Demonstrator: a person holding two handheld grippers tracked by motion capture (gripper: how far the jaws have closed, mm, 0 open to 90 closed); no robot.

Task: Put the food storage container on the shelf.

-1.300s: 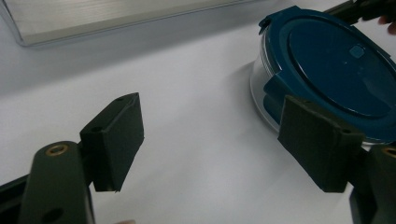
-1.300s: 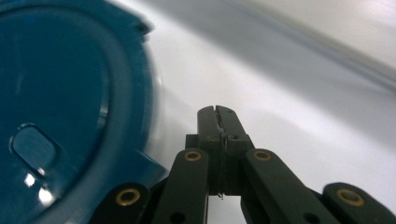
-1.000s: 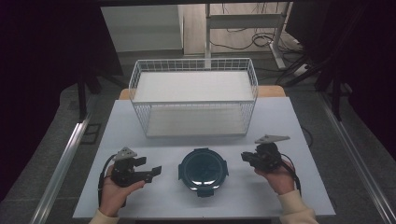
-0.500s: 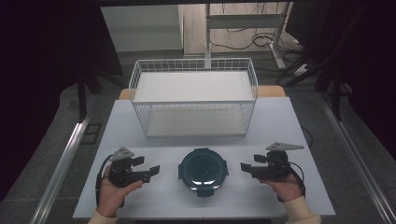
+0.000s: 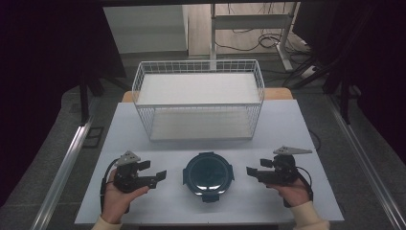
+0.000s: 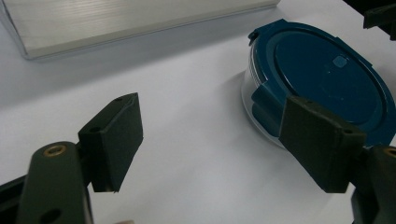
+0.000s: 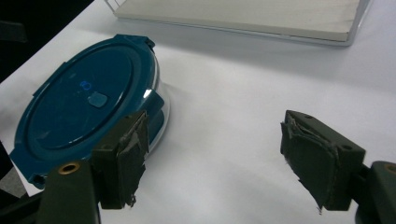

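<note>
A round clear container with a dark blue clip-on lid sits on the white table near its front edge, between my two grippers. My left gripper is to its left and points at it, open; its jaws have just opened a little further with nothing between them. The left gripper has the container just beyond its right jaw. My right gripper, to the container's right, is open and empty; its jaws have just been opening. The right gripper has the container past its left jaw.
A white wire basket with a pale flat floor stands behind the container at the middle back of the table. Its base is ahead of each gripper. Dark floor and metal rails flank the table.
My right gripper has come down a little and levelled out, its jaws now pointing left at the container. The left gripper and the container have stayed where they were.
</note>
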